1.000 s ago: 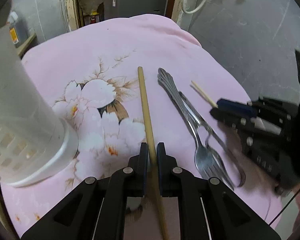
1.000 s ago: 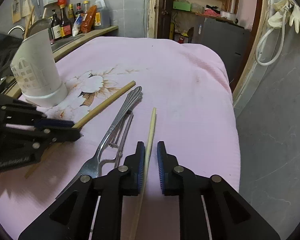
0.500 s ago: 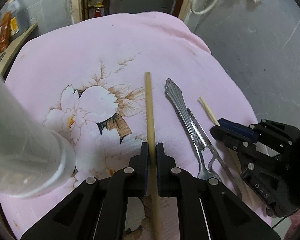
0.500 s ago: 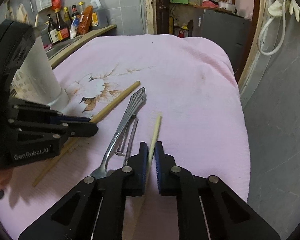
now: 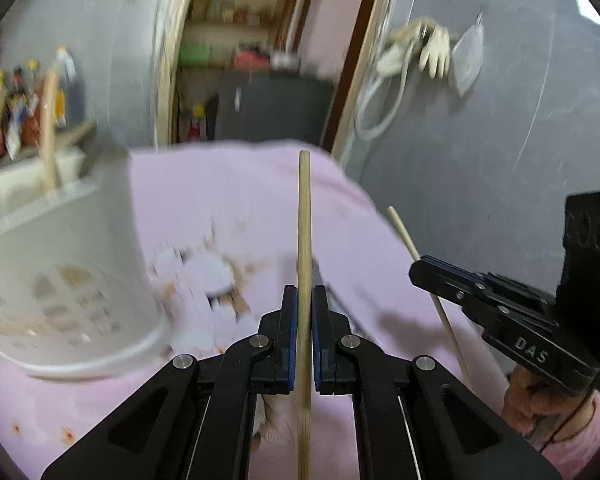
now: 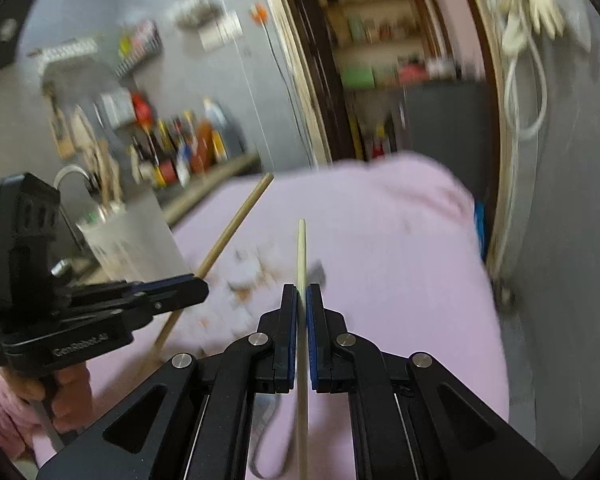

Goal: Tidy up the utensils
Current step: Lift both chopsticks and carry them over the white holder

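My left gripper (image 5: 304, 294) is shut on a long brown wooden stick (image 5: 304, 216) and holds it lifted above the pink cloth; it also shows in the right wrist view (image 6: 236, 224). My right gripper (image 6: 302, 292) is shut on a thin pale chopstick (image 6: 301, 248), also lifted; that chopstick shows in the left wrist view (image 5: 404, 232). A white slotted utensil holder (image 5: 64, 280) stands on the cloth to the left of the left gripper, with wooden sticks in it. The metal utensils on the cloth are mostly hidden behind the jaws.
A pink flowered cloth (image 6: 400, 240) covers the table. A counter with bottles (image 6: 188, 148) is at the back left. A doorway with shelves (image 6: 380, 60) and a grey wall with a hanging hose (image 5: 384, 92) lie beyond the table's far edge.
Both grippers have lifted and tilted upward with their sticks off the cloth. The views now look toward the wall and doorway and are blurred by motion.
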Demonstrator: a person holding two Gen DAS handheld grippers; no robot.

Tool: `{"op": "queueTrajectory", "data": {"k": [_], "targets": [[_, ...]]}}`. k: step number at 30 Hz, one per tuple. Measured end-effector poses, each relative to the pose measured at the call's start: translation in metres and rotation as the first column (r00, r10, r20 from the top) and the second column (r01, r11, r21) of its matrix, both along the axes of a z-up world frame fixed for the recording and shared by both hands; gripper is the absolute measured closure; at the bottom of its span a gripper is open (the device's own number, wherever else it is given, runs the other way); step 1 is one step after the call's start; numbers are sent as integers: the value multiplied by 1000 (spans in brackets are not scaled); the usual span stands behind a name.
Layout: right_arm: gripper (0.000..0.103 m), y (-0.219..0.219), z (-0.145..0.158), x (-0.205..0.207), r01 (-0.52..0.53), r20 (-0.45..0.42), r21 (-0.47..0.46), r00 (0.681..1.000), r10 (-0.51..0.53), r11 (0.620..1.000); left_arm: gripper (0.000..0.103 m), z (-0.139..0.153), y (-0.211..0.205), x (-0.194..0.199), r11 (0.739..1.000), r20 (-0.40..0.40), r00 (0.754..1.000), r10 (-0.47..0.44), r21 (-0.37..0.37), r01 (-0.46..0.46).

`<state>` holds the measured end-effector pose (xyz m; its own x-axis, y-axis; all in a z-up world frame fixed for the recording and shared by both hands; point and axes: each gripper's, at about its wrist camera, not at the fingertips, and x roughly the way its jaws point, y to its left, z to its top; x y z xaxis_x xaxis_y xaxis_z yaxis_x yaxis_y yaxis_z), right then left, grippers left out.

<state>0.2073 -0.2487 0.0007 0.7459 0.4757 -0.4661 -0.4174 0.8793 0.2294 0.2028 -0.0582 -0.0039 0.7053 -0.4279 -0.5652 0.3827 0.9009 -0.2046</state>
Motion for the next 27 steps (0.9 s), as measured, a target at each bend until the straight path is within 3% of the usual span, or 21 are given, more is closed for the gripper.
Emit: {"op": "queueTrajectory", "data": {"k": [6,10,16,22,27], "targets": [[100,10,32,-24,-1,249,59,968,-14,998,99,21,7,-16,997,204,977,65,-56,-55],[100,22,53,-30,-45,385,114,923,-2,992,99,39,13,-26,992,300,948,108,-95,-82],[100,44,81,-28,-109,496,185,868,3,977,99,81,46,-40,974,413,888,202,-184,-135],[100,80,98,-17,-158,558,207,830,16,966,99,113,85,-49,951,537,787,302,-227,-209],[100,107,108,-4,-203,570,256,821,22,945,99,127,129,-45,915,546,739,395,-304,-265]]}}
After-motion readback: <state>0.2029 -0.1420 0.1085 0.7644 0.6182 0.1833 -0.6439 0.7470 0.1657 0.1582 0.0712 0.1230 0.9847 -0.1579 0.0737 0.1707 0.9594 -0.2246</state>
